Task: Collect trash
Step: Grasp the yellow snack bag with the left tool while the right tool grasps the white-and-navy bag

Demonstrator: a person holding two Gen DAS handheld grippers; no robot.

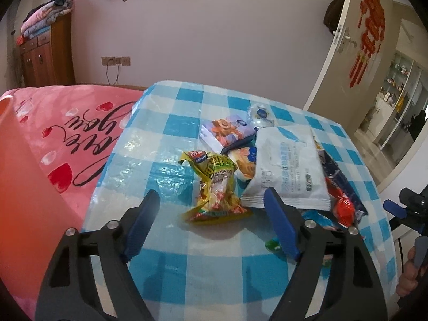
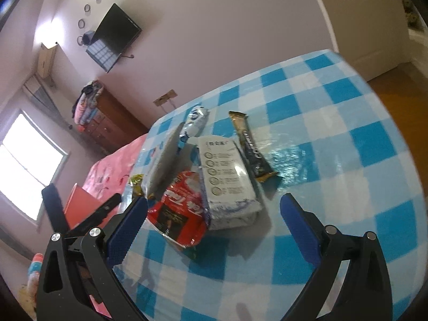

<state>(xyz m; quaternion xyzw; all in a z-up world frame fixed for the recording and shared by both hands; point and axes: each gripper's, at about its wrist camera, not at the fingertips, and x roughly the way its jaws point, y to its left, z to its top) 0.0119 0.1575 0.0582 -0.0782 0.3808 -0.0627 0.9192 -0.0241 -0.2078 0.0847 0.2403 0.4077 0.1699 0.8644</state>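
Note:
Wrappers lie in a pile on the blue checked tablecloth (image 1: 187, 267). A yellow snack wrapper (image 1: 216, 190) lies just ahead of my open, empty left gripper (image 1: 211, 200). Beside it are a white wipes pack (image 1: 289, 165), a purple tissue pack (image 1: 227, 131) and a red wrapper (image 1: 342, 203). In the right wrist view my open, empty right gripper (image 2: 214, 208) faces a white pack (image 2: 227, 182), a red wrapper (image 2: 182, 208) and a dark coffee stick (image 2: 251, 147).
An orange bin (image 1: 24, 187) is at the left, by the pink bedspread (image 1: 75, 123). The right gripper (image 1: 406, 206) shows at the table's right edge. An open door (image 1: 347, 53) is at the far right, and a wooden cabinet (image 1: 45, 56) at the far left.

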